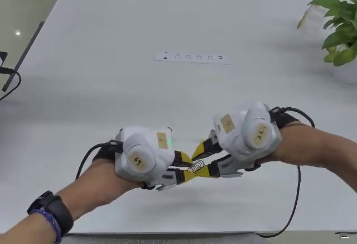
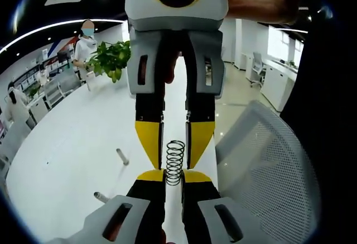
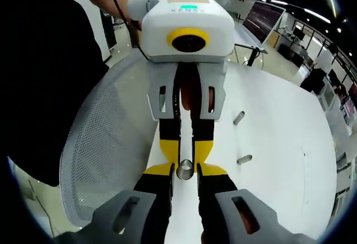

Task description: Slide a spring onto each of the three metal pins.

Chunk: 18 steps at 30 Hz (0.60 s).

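A black cable [image 1: 10, 81] loops at the worktop's [image 1: 111, 87] left edge, well apart from the work. The left tool [image 1: 188, 168] hovers just inside the near edge, left of its middle, its jaws nipped onto one end of the spring [image 1: 196, 166]. The spring is held off the worktop at that near edge, bridging both tools. The right tool [image 1: 204, 160] meets it from the right, its jaws pressed against the coil's sides. In the left gripper view a metal pin [image 2: 121, 156] and a second pin [image 2: 100, 197] lie on the worktop left of the jaws, apart from each other and from the spring. Below the near edge stands a mesh chair [image 2: 268, 160]. Beyond the tools the worktop runs open to a power strip [image 1: 188, 57] near the middle; a potted plant [image 1: 341, 23] crowds the far right corner
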Available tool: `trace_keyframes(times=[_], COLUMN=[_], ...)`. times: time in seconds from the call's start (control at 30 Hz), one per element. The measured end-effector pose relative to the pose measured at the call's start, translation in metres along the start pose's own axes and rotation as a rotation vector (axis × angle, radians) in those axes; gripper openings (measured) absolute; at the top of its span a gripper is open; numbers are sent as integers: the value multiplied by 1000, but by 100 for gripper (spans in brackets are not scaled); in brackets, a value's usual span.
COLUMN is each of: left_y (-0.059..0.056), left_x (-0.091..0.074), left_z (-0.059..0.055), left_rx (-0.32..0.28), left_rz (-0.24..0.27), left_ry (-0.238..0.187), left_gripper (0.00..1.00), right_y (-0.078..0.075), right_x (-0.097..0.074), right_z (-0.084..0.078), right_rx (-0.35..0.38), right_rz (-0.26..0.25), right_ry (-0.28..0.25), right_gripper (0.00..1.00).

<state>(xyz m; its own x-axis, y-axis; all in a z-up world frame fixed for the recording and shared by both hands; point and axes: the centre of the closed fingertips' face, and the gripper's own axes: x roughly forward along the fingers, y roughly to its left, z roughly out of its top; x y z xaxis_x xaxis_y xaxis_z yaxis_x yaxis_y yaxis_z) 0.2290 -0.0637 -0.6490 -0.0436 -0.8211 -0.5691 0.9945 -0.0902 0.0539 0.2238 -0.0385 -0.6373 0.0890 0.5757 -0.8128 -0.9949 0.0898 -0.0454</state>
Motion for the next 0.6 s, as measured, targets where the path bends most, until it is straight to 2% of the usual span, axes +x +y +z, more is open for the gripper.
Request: trace_keyframes(times=[0.2,0.43,0.6], left_y=[0,2,0], left_x=[1,2,5], left_z=[0,0,-1], left_rx=[3,-1,-10], left_rz=[-4,-4,-17], left_ry=[6,3,3], left_gripper=[2,2,3], right_y=[0,-3,-1], right_x=[1,2,2], right_z=[-3,-4,-8], right_rx=[-35,-35,-19], right_rz=[12,0,3], right_ry=[19,29,30], right_gripper=[9,9,9])
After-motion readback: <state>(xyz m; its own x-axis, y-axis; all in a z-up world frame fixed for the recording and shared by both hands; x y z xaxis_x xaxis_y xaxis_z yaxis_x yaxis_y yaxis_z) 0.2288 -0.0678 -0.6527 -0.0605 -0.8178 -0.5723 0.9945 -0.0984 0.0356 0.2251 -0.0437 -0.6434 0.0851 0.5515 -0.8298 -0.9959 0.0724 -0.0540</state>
